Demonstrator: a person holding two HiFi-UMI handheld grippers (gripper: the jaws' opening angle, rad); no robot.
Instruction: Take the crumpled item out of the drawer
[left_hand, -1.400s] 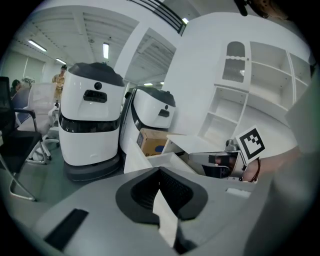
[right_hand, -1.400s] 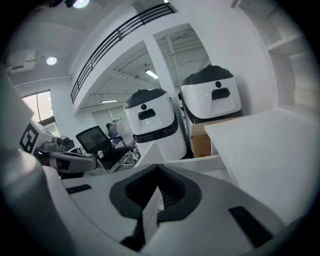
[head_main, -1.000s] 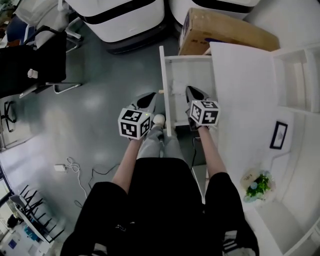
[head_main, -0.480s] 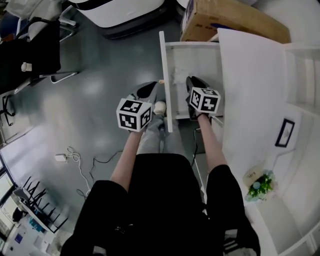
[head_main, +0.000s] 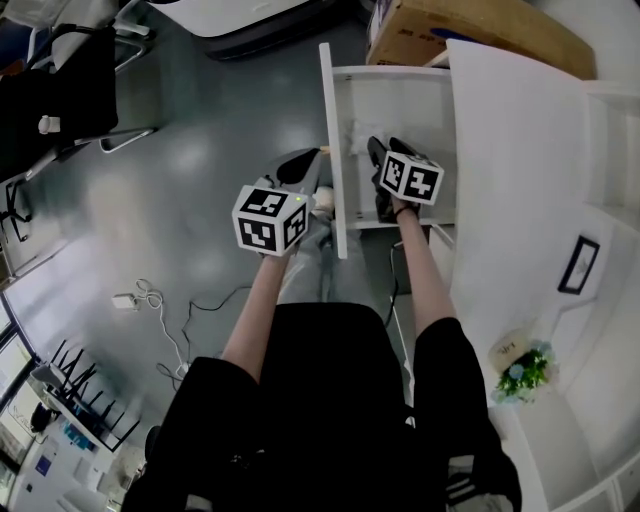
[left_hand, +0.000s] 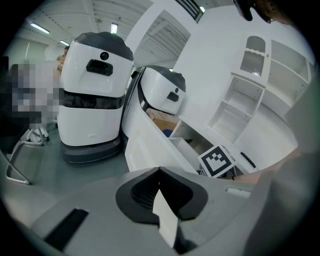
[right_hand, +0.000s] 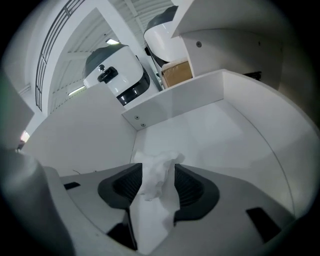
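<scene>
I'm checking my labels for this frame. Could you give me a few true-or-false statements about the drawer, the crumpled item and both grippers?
1. The drawer is open. True.
2. The crumpled item lies on the floor. False: it is in the drawer, between the right gripper's opening jaws.
3. The left gripper is inside the drawer. False: it is outside, beside the drawer's front.
4. A cardboard box stands beyond the drawer. True.

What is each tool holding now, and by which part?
Nothing is held. The right tool is opening its jaws, the crumpled tissue loose between them in the drawer. The left tool is shut, empty.
</scene>
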